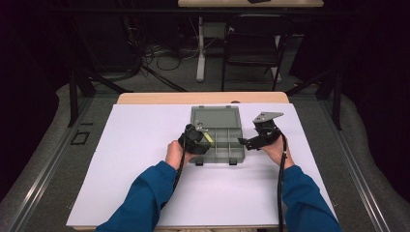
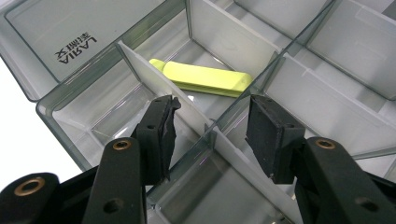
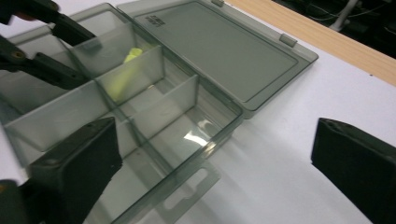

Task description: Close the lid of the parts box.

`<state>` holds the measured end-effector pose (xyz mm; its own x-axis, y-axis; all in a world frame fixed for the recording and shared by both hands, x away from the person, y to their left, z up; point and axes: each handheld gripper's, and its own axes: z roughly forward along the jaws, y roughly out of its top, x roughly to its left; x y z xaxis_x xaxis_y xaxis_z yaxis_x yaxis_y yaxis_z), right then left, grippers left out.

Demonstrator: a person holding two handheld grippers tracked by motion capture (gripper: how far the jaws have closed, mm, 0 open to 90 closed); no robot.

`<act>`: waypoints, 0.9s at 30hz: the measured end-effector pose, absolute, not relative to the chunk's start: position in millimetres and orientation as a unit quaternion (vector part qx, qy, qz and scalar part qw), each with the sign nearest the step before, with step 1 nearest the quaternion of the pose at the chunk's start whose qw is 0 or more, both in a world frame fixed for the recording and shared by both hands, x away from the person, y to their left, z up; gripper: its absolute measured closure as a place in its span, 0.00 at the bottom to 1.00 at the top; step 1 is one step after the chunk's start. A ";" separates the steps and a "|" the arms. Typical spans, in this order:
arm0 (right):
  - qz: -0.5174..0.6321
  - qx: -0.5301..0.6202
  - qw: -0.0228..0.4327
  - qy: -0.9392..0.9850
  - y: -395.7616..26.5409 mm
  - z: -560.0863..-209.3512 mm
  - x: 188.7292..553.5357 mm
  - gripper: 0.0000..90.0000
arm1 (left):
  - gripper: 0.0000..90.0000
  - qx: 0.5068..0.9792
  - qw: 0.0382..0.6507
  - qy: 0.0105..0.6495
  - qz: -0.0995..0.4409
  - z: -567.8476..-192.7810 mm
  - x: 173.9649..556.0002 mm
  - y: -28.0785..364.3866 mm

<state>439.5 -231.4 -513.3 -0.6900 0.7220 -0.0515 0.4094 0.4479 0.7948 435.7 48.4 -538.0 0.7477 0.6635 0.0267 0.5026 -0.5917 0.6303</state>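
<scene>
A clear grey compartment box (image 1: 227,157) lies open on the white sheet, its lid (image 1: 216,117) folded flat toward the far side. A yellow-green bar (image 1: 208,138) rests in one of the left compartments (image 2: 205,78). My left gripper (image 1: 200,140) hovers over the box's left part. Its jaws (image 2: 212,112) stand partly open on either side of a divider crossing, with no pad pressing on it. At the box's right end my right gripper (image 1: 244,143) is wide open (image 3: 215,140), one jaw over a compartment and the other over the sheet, holding nothing.
The white sheet (image 1: 145,183) covers most of the wooden table (image 1: 203,98). The box's other compartments (image 3: 177,102) look empty, and a latch tab (image 3: 187,191) sticks out from its near wall. A black chair (image 1: 254,43) and cables stand beyond the table.
</scene>
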 end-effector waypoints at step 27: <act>0.381 0.379 0.206 0.818 -235.0 -524.7 487.2 1.00 | 0.58 0.882 0.312 0.330 0.129 -538.6 435.7 49.3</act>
<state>487.2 -235.0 -524.7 -0.6279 0.7768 -0.0472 0.4635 0.4220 0.7792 435.7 49.3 -538.6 0.7495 0.6616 0.0216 0.5004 -0.5877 0.6358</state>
